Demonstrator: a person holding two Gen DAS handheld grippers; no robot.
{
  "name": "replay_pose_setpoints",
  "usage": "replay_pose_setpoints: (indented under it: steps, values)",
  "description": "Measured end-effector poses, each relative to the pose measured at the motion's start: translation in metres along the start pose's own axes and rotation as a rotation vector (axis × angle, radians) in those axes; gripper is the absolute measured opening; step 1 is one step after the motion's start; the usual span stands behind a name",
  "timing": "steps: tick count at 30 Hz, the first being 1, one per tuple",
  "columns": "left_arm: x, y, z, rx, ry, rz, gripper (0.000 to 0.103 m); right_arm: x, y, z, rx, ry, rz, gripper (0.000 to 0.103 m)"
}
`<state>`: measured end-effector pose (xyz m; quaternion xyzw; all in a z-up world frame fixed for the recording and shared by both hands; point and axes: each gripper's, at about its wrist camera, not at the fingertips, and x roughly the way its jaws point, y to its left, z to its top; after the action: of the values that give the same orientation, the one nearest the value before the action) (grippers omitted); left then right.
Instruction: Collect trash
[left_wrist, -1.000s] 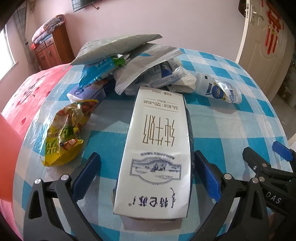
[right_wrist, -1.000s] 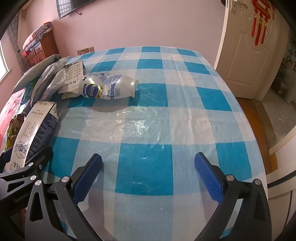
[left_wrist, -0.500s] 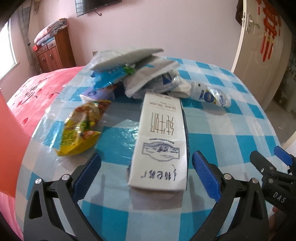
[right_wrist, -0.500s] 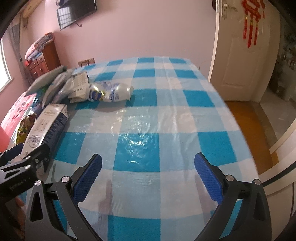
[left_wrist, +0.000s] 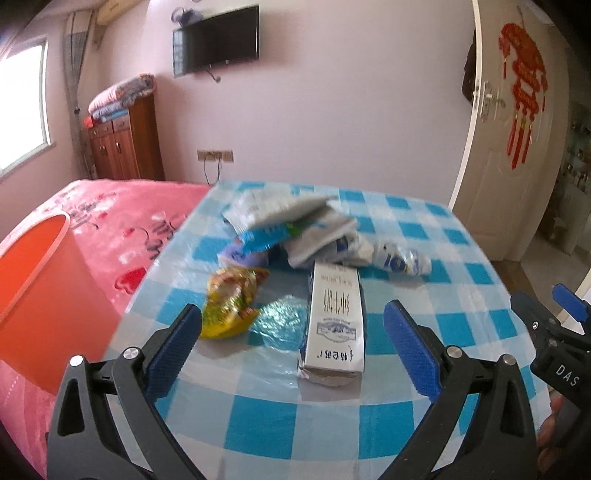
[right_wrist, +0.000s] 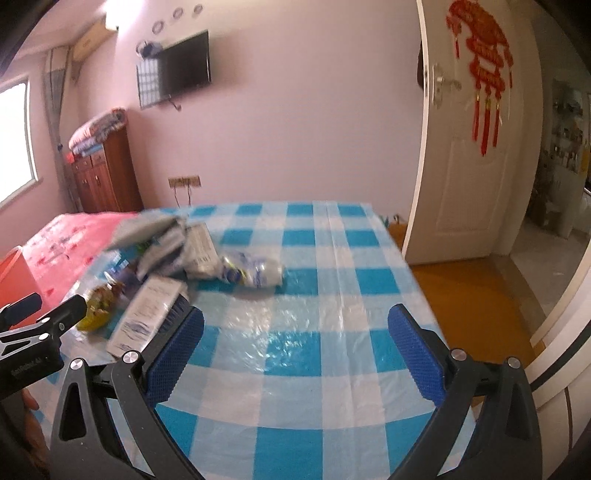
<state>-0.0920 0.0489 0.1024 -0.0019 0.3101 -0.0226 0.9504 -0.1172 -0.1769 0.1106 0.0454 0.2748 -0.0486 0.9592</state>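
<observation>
A white milk carton lies flat on the blue checked table, ahead of my left gripper, which is open and empty. A yellow snack bag lies left of the carton. A crushed plastic bottle and a pile of grey and blue wrappers lie behind it. My right gripper is open and empty above bare table. It sees the carton and the bottle to its left.
An orange bin stands left of the table, beside a pink bed. A white door stands open at the right, with orange floor past the table's right edge. The right gripper's tip shows at the left view's right edge.
Both grippers have pulled back and risen from the table, so the trash looks smaller and farther. The orange bin and the far wall have come into view. Both stay open.
</observation>
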Motion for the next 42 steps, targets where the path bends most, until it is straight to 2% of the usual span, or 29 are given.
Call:
replay_pose_setpoints:
  steps: [9,16,42]
  values:
    - [-0.043,0.004,0.003,0.007,-0.097,0.004,0.099,-0.045,0.005,0.01,0.005,-0.1,0.005,0.099]
    - [-0.063,0.009,0.003,-0.008,-0.138,0.0,0.099,-0.073,0.006,0.017,-0.004,-0.175,-0.015,0.099]
    - [-0.111,0.03,-0.001,-0.05,-0.22,-0.012,0.099,-0.117,0.018,0.02,-0.015,-0.276,-0.048,0.099]
